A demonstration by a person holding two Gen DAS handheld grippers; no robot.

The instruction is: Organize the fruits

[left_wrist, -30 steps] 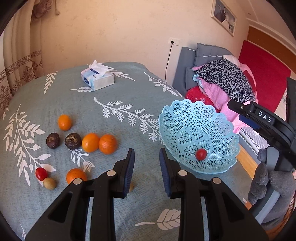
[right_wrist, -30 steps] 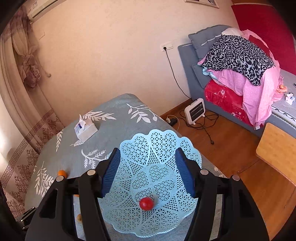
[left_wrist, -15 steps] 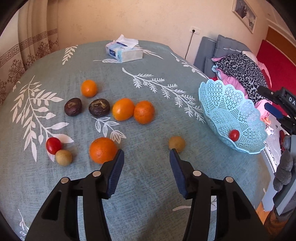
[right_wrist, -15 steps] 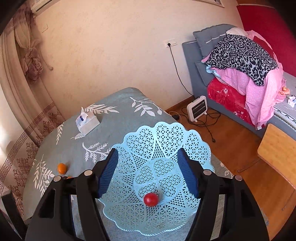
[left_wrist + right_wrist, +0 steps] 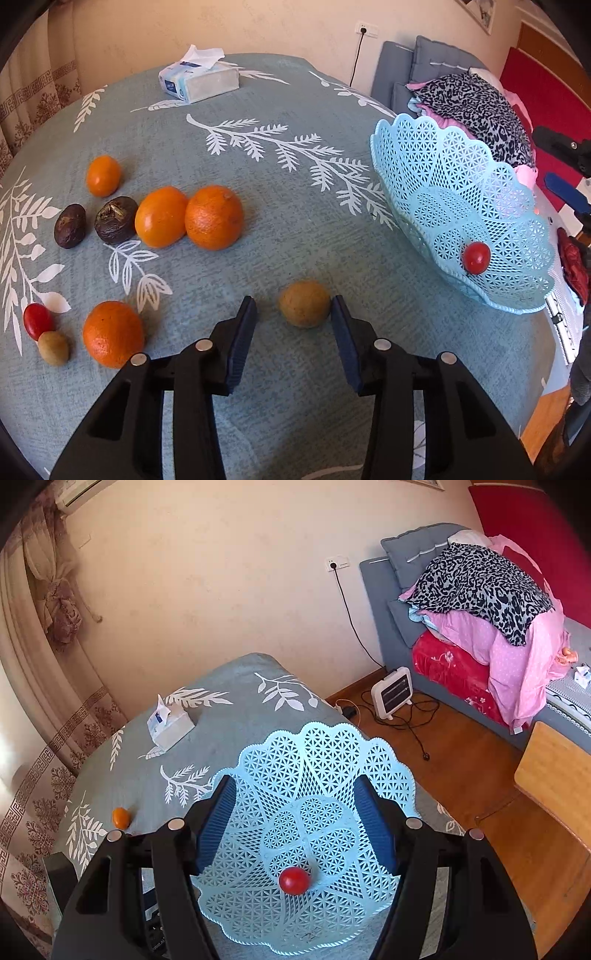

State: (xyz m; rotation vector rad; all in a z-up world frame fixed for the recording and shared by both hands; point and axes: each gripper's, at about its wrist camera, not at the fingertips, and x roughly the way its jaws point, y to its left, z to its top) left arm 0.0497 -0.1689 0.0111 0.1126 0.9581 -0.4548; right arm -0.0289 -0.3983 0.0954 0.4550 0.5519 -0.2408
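The small brown fruit point(image 5: 304, 303) lies on the bench point(image 5: 295, 206), between the blue pads of my left tongs point(image 5: 293, 317), which stand spread wide, the right pad close beside the fruit and the left pad a gap away; they have hold of nothing. To its right sits the pale blue lattice basket point(image 5: 443, 192), tilted, with one red cherry tomato point(image 5: 476, 257) low inside it. My right tongs point(image 5: 295, 834) hang over that basket, parted wide on either side of it and gripping nothing, the tomato below them. Left of the brown fruit, a lone orange point(image 5: 112, 334) rests near a second red tomato point(image 5: 37, 320) and another small brown fruit point(image 5: 54, 347), these two touching. Farther back two oranges point(image 5: 188, 218) sit pressed together, beside two dark wrinkled fruits point(image 5: 94, 223), with a small orange point(image 5: 103, 175) behind them. A tissue box point(image 5: 199, 79) stands at the far edge.
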